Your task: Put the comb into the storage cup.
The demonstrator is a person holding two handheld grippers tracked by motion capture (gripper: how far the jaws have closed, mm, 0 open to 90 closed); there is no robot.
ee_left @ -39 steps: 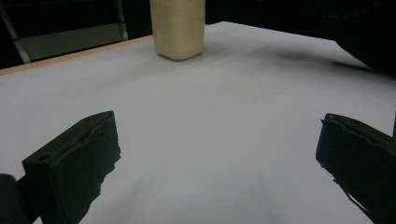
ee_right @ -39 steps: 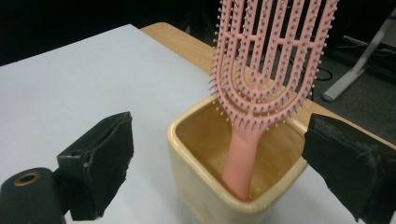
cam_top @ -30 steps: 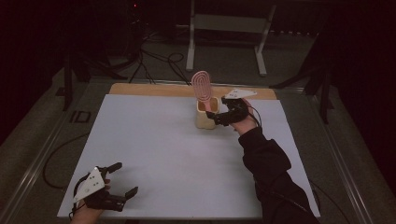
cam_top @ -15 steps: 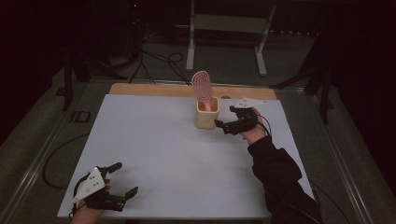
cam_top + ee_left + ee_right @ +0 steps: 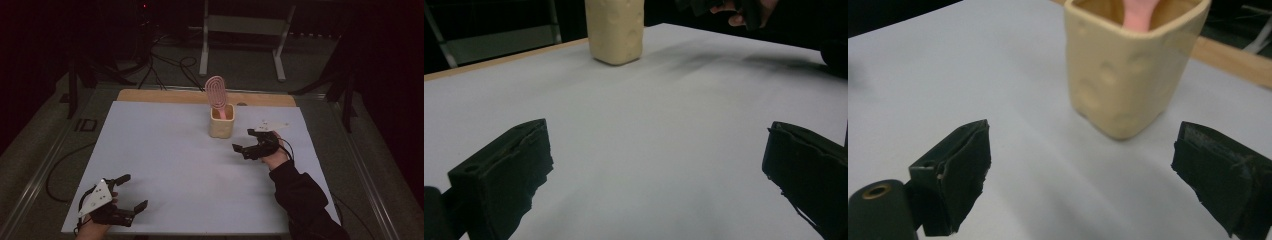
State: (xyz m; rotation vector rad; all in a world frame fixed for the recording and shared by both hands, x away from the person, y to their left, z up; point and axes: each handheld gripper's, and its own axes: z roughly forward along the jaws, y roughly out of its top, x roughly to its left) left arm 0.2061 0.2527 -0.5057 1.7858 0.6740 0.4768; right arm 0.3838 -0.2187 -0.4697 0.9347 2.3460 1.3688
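Right gripper view: cream cup [image 5: 1128, 75] ahead, beyond spread jaws, untouched; left gripper [image 5: 131, 192] jaws spread too.

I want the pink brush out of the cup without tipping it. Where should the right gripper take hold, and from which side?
Probably the neck just below the oval head of the pink brush, above the rim of the cream cup. It stands near upright with its handle inside, so bring the open right gripper in level from its own side, then lift straight up.

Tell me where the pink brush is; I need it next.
In the high view, the pink brush stands upright in the cream cup at the table's far centre, beyond the right hand-held gripper.
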